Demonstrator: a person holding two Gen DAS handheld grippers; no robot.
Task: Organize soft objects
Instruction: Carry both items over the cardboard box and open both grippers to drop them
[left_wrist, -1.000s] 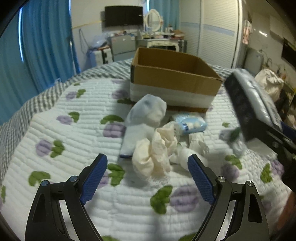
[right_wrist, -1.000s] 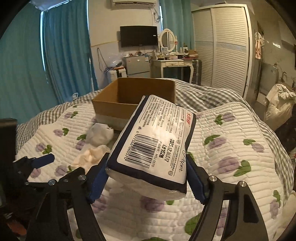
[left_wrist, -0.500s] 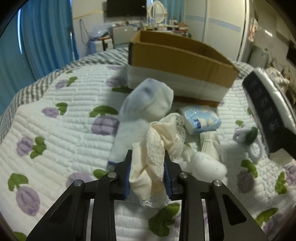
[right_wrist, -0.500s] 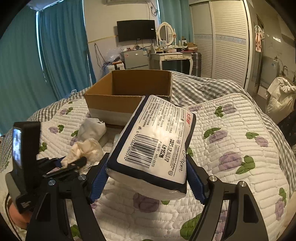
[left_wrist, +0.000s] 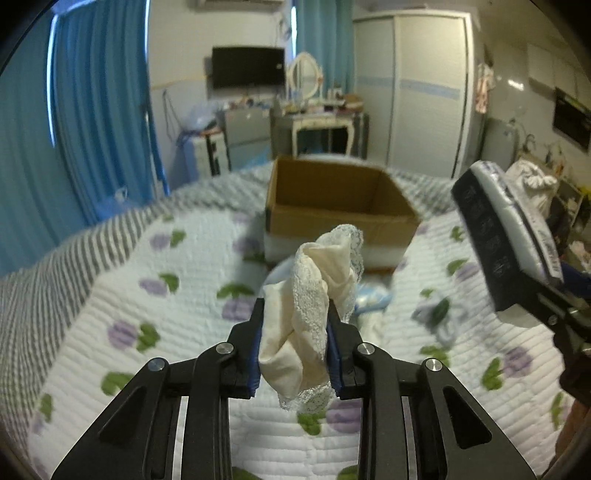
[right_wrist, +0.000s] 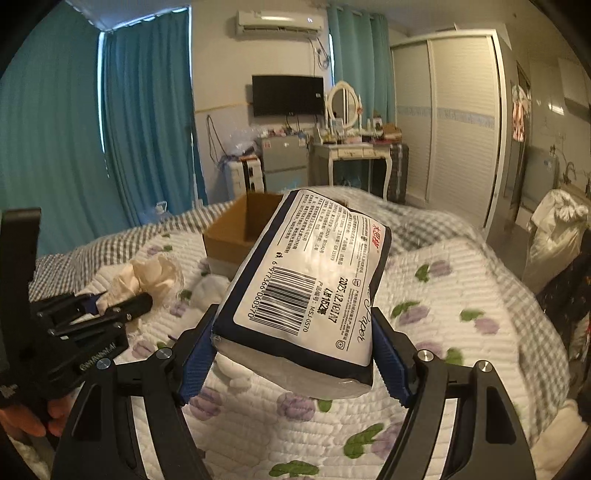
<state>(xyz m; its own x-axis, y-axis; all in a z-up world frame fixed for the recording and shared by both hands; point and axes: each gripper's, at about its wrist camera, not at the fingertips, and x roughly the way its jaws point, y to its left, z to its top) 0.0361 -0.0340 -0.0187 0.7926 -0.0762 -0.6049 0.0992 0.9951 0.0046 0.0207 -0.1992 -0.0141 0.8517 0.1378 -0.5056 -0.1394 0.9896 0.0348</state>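
Observation:
My left gripper (left_wrist: 294, 332) is shut on a cream lace cloth (left_wrist: 317, 291) and holds it up above the quilt, in front of the open cardboard box (left_wrist: 332, 206). The cloth also shows in the right wrist view (right_wrist: 147, 277). My right gripper (right_wrist: 295, 354) is shut on a white and navy tissue pack (right_wrist: 306, 284), held in the air; the pack shows at the right of the left wrist view (left_wrist: 506, 229). The box lies behind the pack in the right wrist view (right_wrist: 236, 229). A few soft items lie blurred on the quilt below the cloth (left_wrist: 369, 299).
The bed has a white quilt with purple flowers (left_wrist: 147, 295). Blue curtains (left_wrist: 92, 110) hang at the left. A dresser with a mirror (right_wrist: 347, 147) and a white wardrobe (right_wrist: 461, 122) stand beyond the bed. A white bag (right_wrist: 554, 236) sits at the right.
My left gripper closed on the lace cloth and lifted it off the quilt. My right gripper has risen a little with the tissue pack.

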